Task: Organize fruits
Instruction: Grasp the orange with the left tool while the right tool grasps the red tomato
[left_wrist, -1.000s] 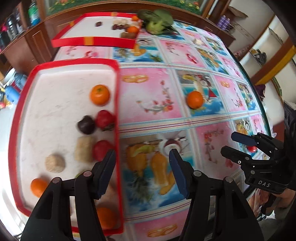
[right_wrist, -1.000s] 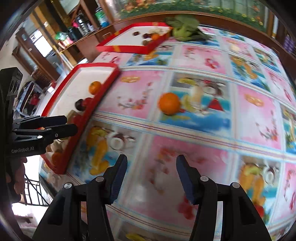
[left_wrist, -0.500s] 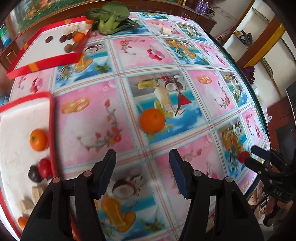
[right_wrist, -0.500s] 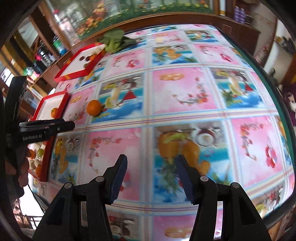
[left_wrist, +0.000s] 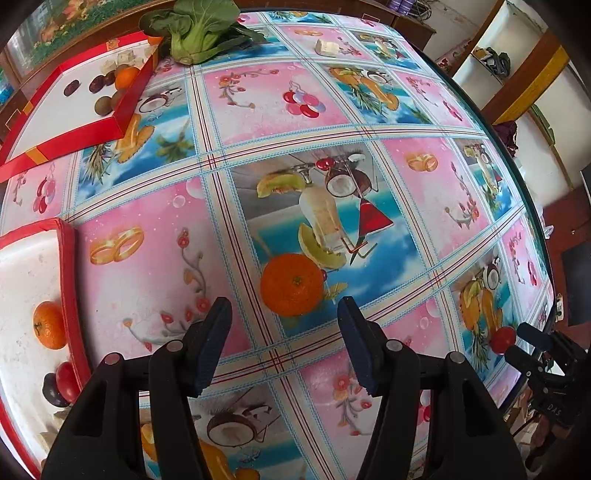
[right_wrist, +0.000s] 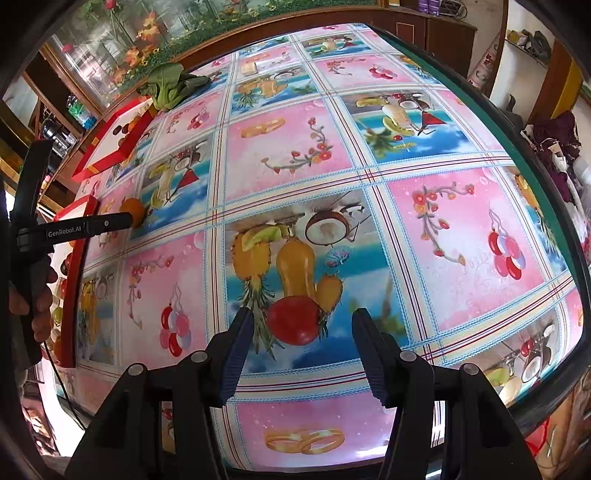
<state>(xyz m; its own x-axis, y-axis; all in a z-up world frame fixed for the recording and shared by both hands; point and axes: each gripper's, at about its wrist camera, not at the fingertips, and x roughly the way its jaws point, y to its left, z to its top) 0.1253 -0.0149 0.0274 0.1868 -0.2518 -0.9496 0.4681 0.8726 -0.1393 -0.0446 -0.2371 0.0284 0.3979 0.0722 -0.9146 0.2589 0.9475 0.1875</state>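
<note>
Near red tray (left_wrist: 68, 258) holds an orange (left_wrist: 48, 325) and dark fruits — both grippers' fingers (left_wrist: 216, 343) (right_wrist: 236, 354) spread wide, empty.

Left gripper (left_wrist: 284, 314) jaws spread wide, held low, right gripper (right_wrist: 303, 325) jaws likewise apart, both empty, pointing forward

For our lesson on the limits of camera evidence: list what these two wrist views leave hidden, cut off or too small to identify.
- Near tray, left wrist view: cut off by the frame edge; the left gripper hides its lower fruit.
- Orange, right wrist view: partly hidden behind the left gripper.
- Far tray, right wrist view: its contents are too small to name.
- Pale block, left wrist view: too small to identify.
</note>
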